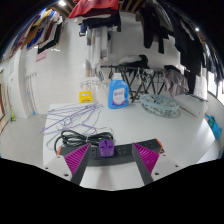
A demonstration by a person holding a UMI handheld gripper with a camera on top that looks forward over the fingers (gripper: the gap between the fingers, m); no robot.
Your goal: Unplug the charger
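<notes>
The gripper (pixel 112 152) hangs low over a white table (pixel 160 125), its 2 fingers spread wide, each with a purple pad (pixel 76 155) on the inner face. Between them lies a power strip (pixel 113 151), a dark bar whose long axis runs crosswise from one finger to the other. It rests on the table, and I cannot tell whether the pads touch its ends.

On top of the strip, nearer the left-hand finger, sits the charger (pixel 101 147), a small purple block standing upright out of its socket, so it points up and away from the strip's face. Neither finger presses on it.

Just beyond the strip a black cable (pixel 75 139) lies in loose loops on the table, reaching toward the charger's side. Further out are several thin wire hangers (pixel 70 120), scattered flat and overlapping. Well beyond those stands a blue bottle (pixel 117 92) with a white label, upright, and beside it a small blue and yellow box (pixel 88 97). To the right of the bottle lies a heap of grey-green rope or cord (pixel 160 104). Dark clothes (pixel 95 10) hang overhead at the back of the room.
</notes>
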